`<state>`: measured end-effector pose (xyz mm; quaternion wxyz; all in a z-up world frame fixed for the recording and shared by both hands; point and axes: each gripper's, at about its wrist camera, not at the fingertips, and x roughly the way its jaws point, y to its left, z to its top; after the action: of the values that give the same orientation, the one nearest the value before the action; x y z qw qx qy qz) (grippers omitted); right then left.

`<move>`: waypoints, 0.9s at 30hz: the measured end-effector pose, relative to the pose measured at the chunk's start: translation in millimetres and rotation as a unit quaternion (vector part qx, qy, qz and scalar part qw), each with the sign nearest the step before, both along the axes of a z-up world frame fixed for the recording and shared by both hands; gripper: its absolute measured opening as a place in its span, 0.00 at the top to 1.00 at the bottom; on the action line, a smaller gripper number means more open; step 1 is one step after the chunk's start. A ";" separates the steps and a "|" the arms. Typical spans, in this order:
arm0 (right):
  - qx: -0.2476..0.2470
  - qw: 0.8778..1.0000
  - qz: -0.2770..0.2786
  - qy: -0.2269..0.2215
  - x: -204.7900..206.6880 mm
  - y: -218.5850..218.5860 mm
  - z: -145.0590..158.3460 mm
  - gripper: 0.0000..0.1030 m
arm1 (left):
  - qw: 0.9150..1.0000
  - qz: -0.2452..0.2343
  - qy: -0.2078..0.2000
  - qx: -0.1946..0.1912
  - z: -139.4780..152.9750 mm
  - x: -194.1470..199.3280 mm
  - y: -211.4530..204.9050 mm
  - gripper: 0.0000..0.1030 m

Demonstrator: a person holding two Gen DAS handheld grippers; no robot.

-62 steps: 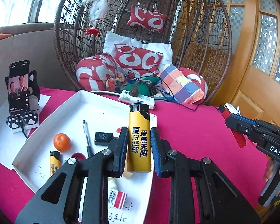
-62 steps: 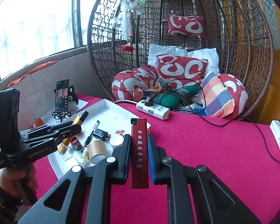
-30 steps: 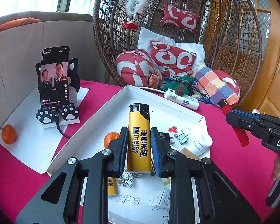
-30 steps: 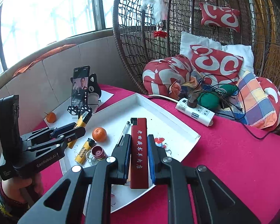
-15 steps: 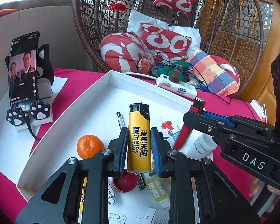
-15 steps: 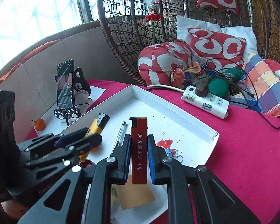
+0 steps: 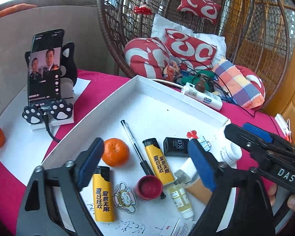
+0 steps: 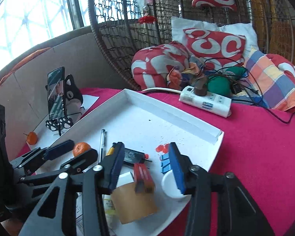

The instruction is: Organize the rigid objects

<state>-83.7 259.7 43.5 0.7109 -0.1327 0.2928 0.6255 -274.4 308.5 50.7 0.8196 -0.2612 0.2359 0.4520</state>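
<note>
Presently, findings as follows.

Tray: shallow white rectangular cardboard tray (image 7: pixel 186 100) on a magenta tablecloth (image 8: pixel 265 147), crowded at its near end.

Surroundings: orange mandarin (image 7: pixel 115 152), clear black-tipped ballpoint pen (image 7: pixel 134 145), second yellow lighter (image 7: pixel 102 193), round dark red cap (image 7: pixel 148 187), small black box (image 7: pixel 176 146), small dropper bottle (image 7: pixel 180 197), white pill bottle (image 7: pixel 231 153), brown tape roll (image 8: pixel 134 203) all lie in the tray. Phone on a black cat-shaped stand (image 7: pixel 46 74) sits left of the tray; white power strip (image 8: pixel 205 101) behind it.

Obstructions: the brown tape roll and white pill bottle lie directly under the right gripper; the mandarin and second lighter lie just beside the left finger of the left gripper.

Task items: yellow plastic lighter with black cap (image 7: pixel 158 162) lies flat in the tray, leaning across the pen. Flat dark red lighter (image 8: pixel 143 177) rests tilted on the tape roll, blurred.

Hard to make out: blue clips (image 8: pixel 165 163) partly hidden behind the right finger of the right gripper; printed papers at the tray's near edge are cut off.

Left gripper (image 7: pixel 145 167): jaws have just been opening, now spread wide, nothing between the pads; pitched down over the tray.

Right gripper (image 8: pixel 147 167): jaws have just been opening, released; the red lighter sits between them, untouched by either pad. A hand (image 7: pixel 285 196) shows at its handle.
</note>
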 end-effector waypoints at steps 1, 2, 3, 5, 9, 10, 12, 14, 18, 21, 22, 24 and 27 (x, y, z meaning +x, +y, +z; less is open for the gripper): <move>0.007 1.000 -0.008 0.004 4.6 -5.3 2.4 0.19 | 1.000 0.004 -0.009 0.001 2.1 -5.1 -1.8 0.00; 0.015 1.000 -0.014 0.008 8.1 -11.6 5.1 0.14 | 1.000 0.007 -0.015 0.003 4.3 -9.1 -4.2 0.00; 0.022 1.000 -0.017 0.008 9.8 -17.2 8.1 0.14 | 1.000 0.009 -0.018 0.007 6.9 -11.9 -7.7 0.00; 0.035 0.999 -0.020 0.004 9.8 -29.3 13.7 0.14 | 1.000 0.008 -0.019 0.016 12.0 -13.8 -16.1 0.00; 0.068 0.997 -0.028 -0.007 7.2 -57.8 25.2 0.01 | 0.999 -0.007 -0.014 0.039 23.3 -9.9 -37.4 0.00; 0.078 0.996 -0.031 -0.012 6.6 -66.5 28.3 0.00 | 0.999 -0.017 -0.013 0.045 26.6 -7.7 -42.7 0.00; 0.098 0.994 -0.038 -0.028 5.0 -83.4 35.6 0.00 | 0.998 -0.033 -0.010 0.060 33.9 -2.8 -54.6 0.00; 0.115 0.991 -0.050 -0.048 3.9 -99.7 42.8 0.00 | 0.996 -0.039 0.006 0.080 42.1 3.6 -68.1 0.00; 0.133 0.987 -0.059 -0.068 2.8 -127.1 52.3 0.00 | 0.990 -0.052 0.040 0.124 55.8 13.5 -97.5 0.00; 0.140 0.985 -0.073 -0.075 4.8 -141.7 55.9 0.00 | 0.986 -0.054 0.059 0.146 64.9 18.2 -116.1 0.00; 0.143 0.984 -0.079 -0.075 6.7 -146.2 56.7 0.00 | 0.985 -0.057 0.062 0.153 67.6 19.6 -121.7 0.00; 0.150 0.982 -0.089 -0.073 12.1 -152.6 58.3 0.00 | 0.982 -0.062 0.066 0.163 72.7 21.1 -131.1 0.00; 0.163 0.979 -0.092 -0.076 15.6 -165.1 61.8 0.00 | 0.983 -0.069 0.052 0.163 81.6 19.3 -140.3 0.00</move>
<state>-68.2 94.6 105.4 0.7978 -0.0345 0.1425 0.5848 -255.1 168.2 132.2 0.8671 -0.0835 0.2187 0.4397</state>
